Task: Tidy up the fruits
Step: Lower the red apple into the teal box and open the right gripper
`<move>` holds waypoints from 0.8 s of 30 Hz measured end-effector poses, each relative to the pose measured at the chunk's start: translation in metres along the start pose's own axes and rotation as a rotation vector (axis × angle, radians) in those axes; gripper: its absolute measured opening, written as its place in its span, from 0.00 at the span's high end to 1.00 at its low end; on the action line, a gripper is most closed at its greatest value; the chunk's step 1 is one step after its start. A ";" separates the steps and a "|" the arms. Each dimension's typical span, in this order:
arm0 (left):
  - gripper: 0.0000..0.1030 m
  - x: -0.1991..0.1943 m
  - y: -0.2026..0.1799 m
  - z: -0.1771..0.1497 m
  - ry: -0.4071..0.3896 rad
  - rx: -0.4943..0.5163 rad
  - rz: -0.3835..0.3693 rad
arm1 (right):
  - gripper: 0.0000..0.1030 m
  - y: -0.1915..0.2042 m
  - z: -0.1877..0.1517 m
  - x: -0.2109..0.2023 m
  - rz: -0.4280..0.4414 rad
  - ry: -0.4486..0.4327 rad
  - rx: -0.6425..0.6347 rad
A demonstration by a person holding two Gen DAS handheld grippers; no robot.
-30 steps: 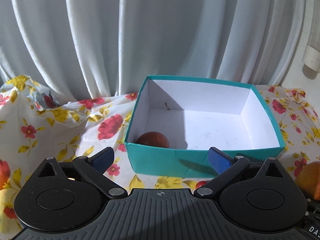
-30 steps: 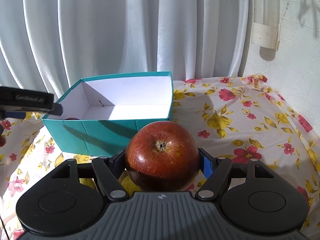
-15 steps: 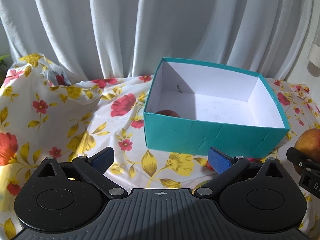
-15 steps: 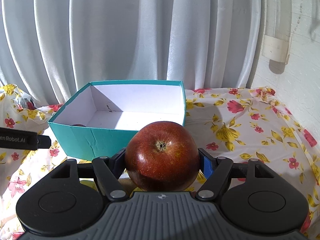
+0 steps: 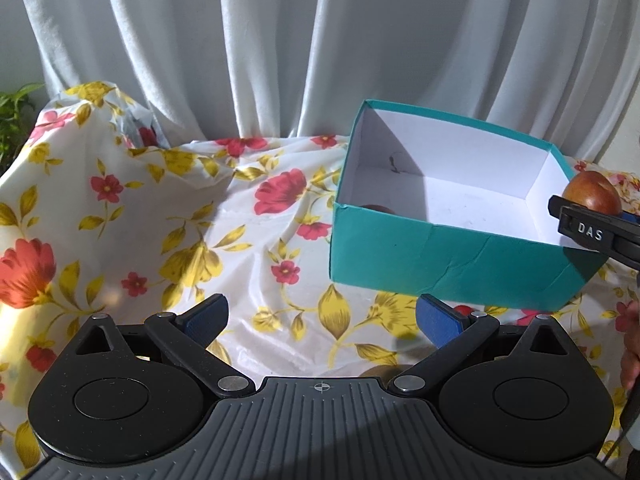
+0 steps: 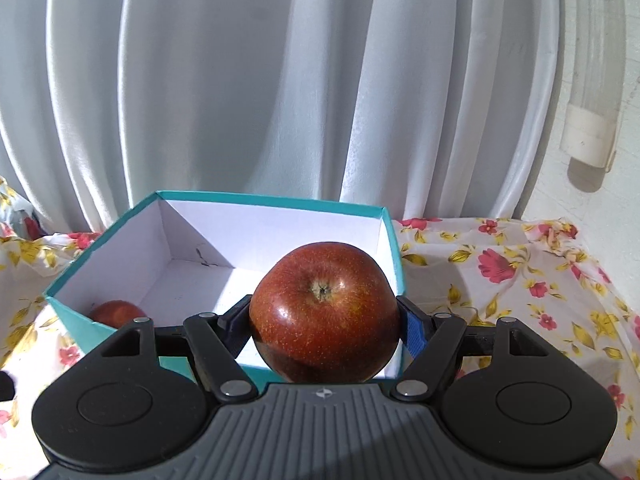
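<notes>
My right gripper [image 6: 325,322] is shut on a dark red apple [image 6: 324,312] and holds it above the near right part of the teal box [image 6: 72,322], which is white inside. A second red apple [image 6: 116,314] lies in the box's near left corner. In the left wrist view the box [image 5: 448,268] stands at the right, the held apple [image 5: 592,196] and the right gripper [image 5: 588,220] hang over its right rim, and the apple inside [image 5: 378,209] just shows above the front wall. My left gripper [image 5: 320,320] is open over the floral cloth, left of the box, with nothing between its fingers.
A floral cloth [image 5: 180,216] covers the table and bunches up at the far left. White curtains [image 6: 240,100] hang right behind the box. A white wall with a pipe [image 6: 588,128] is at the right. A person's hand [image 5: 630,344] shows at the right edge.
My right gripper carried the apple forward, from in front of the box to over its near right part. My left gripper drew back and leftward, so the box now sits farther right in its view.
</notes>
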State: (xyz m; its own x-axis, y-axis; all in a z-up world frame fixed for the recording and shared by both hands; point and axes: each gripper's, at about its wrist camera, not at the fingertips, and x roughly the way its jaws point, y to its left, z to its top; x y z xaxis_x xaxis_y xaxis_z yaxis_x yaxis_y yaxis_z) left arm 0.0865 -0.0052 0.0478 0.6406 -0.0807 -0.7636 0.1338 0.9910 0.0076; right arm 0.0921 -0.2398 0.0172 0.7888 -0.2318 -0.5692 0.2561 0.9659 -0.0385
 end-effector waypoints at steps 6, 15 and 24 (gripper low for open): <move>0.01 0.005 0.011 -0.003 0.023 -0.018 0.033 | 0.29 0.005 -0.007 0.035 -0.003 0.071 -0.012; 0.01 0.008 0.014 -0.005 0.039 -0.025 0.049 | 0.29 0.014 -0.005 0.051 0.012 0.122 -0.047; 0.01 0.015 0.012 -0.013 0.068 -0.009 0.052 | 0.29 0.017 -0.001 0.056 0.014 0.142 -0.057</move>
State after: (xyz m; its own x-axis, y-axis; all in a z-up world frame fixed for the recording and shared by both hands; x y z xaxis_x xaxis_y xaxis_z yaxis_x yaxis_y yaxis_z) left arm 0.0880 0.0067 0.0280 0.5935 -0.0219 -0.8045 0.0950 0.9945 0.0430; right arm 0.1396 -0.2365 -0.0163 0.7042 -0.2031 -0.6803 0.2100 0.9749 -0.0737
